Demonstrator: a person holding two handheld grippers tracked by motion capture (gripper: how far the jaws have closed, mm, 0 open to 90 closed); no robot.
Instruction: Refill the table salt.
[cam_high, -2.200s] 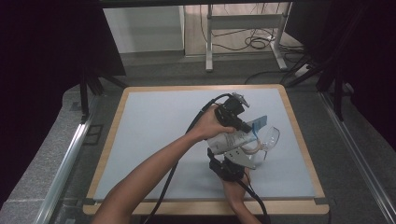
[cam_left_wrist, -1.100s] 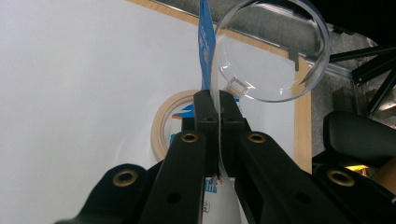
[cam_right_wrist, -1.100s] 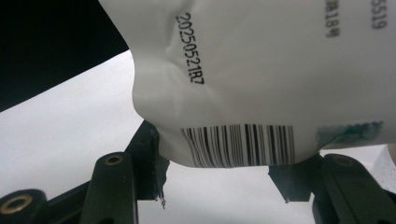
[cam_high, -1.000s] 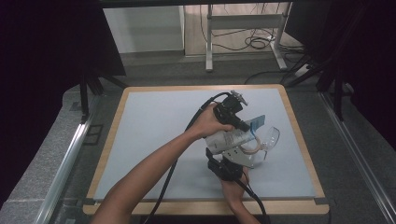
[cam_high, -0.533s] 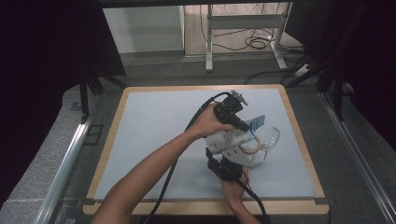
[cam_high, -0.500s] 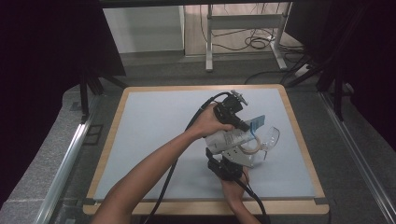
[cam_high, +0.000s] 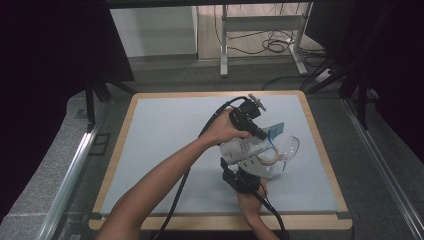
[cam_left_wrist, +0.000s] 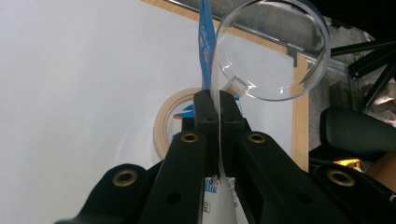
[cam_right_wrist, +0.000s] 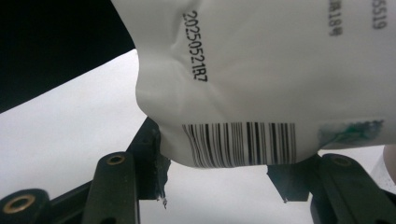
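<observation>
The left gripper (cam_high: 260, 131) sits over the right half of the pale grey desk with a light wooden rim (cam_high: 160, 150), and its black fingers (cam_left_wrist: 205, 112) are pressed together, pinching the thin top edge of a white plastic pouch printed with black text and a barcode (cam_high: 245, 149). In the left gripper view that edge runs straight up between the two pads, with a narrow blue strip of the pouch (cam_left_wrist: 205, 51) rising above them. Just past the fingers stands a clear round plastic container (cam_left_wrist: 275, 51), seen mouth-on, and under the pouch lies a beige ring of tape (cam_left_wrist: 164, 121) flat on the desk.

Down at the near side, the right gripper (cam_high: 245, 176) comes in from below, its fingers (cam_right_wrist: 149, 154) set about half apart on either side of the pouch's lower end. In the right gripper view the barcode corner hangs between them, the white film bulging outward against both pads: it looks held there. The pouch hangs between the two grippers, lifted just above the desk, with the clear container just beside it to the right in the high view (cam_high: 287, 149).
</observation>
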